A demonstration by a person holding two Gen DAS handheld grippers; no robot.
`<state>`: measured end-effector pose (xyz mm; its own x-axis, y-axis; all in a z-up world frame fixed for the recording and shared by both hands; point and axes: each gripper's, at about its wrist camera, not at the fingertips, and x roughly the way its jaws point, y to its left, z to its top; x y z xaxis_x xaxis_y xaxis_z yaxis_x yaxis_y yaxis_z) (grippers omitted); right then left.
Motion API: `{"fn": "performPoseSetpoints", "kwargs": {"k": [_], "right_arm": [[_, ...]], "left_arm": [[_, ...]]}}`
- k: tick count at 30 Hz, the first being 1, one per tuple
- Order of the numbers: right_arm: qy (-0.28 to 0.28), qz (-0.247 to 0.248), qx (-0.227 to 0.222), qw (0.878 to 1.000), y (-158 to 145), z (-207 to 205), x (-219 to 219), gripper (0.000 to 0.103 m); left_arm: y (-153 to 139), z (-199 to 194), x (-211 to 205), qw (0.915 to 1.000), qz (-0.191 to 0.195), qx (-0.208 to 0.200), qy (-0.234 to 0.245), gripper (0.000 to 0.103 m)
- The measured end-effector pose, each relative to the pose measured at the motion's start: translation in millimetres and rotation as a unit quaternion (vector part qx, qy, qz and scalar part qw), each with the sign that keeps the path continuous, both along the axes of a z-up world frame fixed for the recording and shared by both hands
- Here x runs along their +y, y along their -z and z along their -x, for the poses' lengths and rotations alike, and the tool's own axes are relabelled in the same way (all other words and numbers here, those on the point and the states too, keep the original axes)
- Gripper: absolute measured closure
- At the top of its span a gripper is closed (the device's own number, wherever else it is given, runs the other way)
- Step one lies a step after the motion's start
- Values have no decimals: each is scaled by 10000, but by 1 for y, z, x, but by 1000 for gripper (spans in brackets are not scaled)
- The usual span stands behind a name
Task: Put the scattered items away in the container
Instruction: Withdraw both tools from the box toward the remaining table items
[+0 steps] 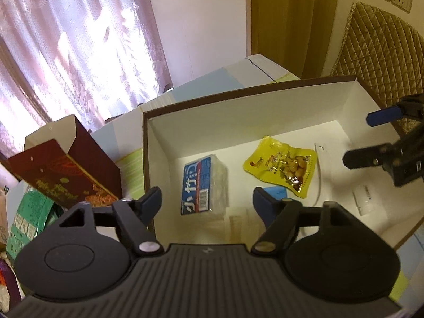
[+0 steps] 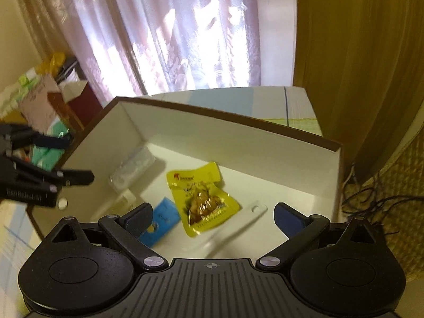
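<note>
Left gripper (image 1: 206, 198) hangs above the near end of the box (image 1: 238, 98), jaws spread wide with nothing gripped; the clear pack with a blue label (image 1: 202, 185) lies on the box floor below the gap. Right gripper (image 2: 212, 217) hangs over the same box, jaws at full spread and empty.

Box contents:
- clear pack with a blue label, flat near the left wall;
- yellow snack pouch (image 1: 282, 168), flat near the centre, apart from the pack;
- small blue packet (image 2: 160, 224), just beside the pouch's near edge;
- white curved strip (image 1: 319, 175), beside the pouch on its right;
- white labelled slip (image 1: 364, 198), near the right wall.

Outside the box, a dark red carton (image 1: 71, 169) stands open to its left, with a green packet (image 1: 29, 220) beside it. Behind hang pink curtains (image 1: 79, 39); a quilted chair back (image 1: 381, 47) stands at the right.
</note>
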<state>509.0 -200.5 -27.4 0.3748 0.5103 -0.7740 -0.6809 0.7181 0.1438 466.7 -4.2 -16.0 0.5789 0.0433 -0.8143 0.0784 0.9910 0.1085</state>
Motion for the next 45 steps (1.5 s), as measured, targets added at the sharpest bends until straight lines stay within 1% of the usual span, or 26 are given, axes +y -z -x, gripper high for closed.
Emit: {"fn": "performPoseSetpoints", "kwargs": {"k": [6,8,11,14,24,27,31,37,45], "right_arm": [[-63,161,-430,9989,-7,31,-11,0],[14,201,-491,9986,-10,38,-13,0],[144,172,-525,9984,-16,49,-19,0],[247,175,-601,9977,-23,59,-23,0],[456,22,-765,9960,-51,96,-36,0],[534,-16,-810,9953,-56,106,-41,0],[666,-108,-765,9948,-60,119,-49,0],[812,-200,-740,9937,-61,138,-57,0],[733,-356,-734,9940,-60,162,-66,0]], "left_arm": [[-15,21,-10,9999,-51,-99,-66,18],[-20,30,-13,9999,-44,-115,-65,14],[-28,42,-18,9999,-61,-141,-52,13],[-35,56,-24,9998,-94,-154,-56,8],[-58,102,-38,9993,-136,-338,-66,8],[-64,114,-41,9991,-123,-411,-65,7],[-69,130,-43,9987,-47,-495,-73,5],[-70,154,-47,9986,37,-511,-121,4],[-65,180,-41,9983,168,-498,-269,4]]}}
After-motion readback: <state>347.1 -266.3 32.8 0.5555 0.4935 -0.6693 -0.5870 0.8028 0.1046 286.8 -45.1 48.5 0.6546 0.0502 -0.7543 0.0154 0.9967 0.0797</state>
